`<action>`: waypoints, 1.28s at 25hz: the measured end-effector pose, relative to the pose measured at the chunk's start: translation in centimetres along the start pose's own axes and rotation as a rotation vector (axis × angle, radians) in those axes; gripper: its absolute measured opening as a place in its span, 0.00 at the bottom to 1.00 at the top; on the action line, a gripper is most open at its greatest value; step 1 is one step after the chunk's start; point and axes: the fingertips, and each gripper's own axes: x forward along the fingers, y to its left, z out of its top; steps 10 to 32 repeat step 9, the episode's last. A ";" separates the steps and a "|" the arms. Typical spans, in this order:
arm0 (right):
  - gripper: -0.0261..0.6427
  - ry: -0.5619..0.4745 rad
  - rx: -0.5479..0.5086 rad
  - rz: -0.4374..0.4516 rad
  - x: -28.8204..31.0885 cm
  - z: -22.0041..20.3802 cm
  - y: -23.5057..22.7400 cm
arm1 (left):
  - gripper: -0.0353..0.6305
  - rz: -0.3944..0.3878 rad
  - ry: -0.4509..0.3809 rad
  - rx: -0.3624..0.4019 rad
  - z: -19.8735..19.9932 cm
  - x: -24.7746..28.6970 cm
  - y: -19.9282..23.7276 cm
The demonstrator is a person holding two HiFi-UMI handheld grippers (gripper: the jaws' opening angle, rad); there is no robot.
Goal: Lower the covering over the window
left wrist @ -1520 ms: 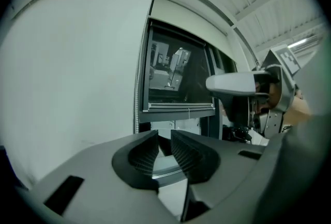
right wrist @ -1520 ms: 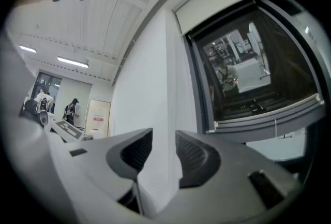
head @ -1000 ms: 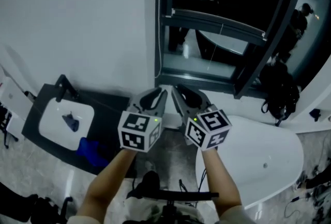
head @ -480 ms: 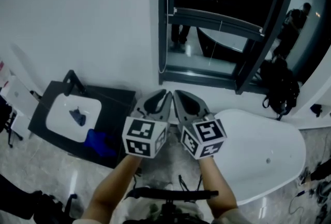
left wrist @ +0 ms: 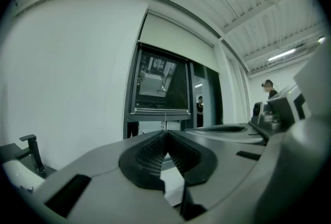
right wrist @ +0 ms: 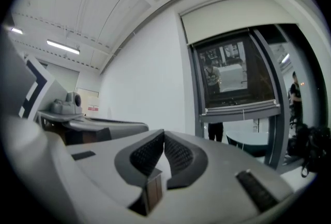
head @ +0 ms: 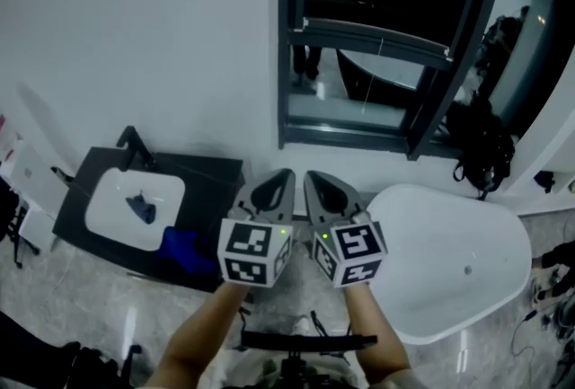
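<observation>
Left tongs (head: 285, 174): jaws just closing, now together, empty.
Right tongs (head: 311, 175): likewise.
Gripper views only: roller blind (left wrist: 178, 36) high ahead.
Head view only: bathtub (head: 449, 252) right, washbasin (head: 135, 206) left.

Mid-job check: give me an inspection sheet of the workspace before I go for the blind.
Surface: dark counter with white sink, left of the window.
Job's things: blind bar part-way down the window; short cord hangs from it, untouched.
Clutter: blue cloth at the counter's near edge; black bag by the window's right side.
Grippers: left tongs and right tongs side by side, short of the window; both have just been closing, now shut, nothing between them.
Cables: loose cables on the floor, far right.
Surroundings: white wall; white bathtub at right.
</observation>
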 end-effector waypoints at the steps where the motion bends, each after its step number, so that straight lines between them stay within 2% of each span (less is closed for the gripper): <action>1: 0.07 0.003 -0.001 -0.005 -0.2 -0.1 0.3 | 0.09 -0.003 -0.001 -0.001 0.0 -0.3 0.0; 9: 0.07 0.008 -0.011 -0.032 -1.3 0.0 1.2 | 0.09 -0.017 0.000 0.013 0.0 -1.6 -0.5; 32: 0.07 0.008 -0.011 -0.032 -1.3 0.0 1.2 | 0.09 -0.017 0.000 0.013 0.0 -1.6 -0.5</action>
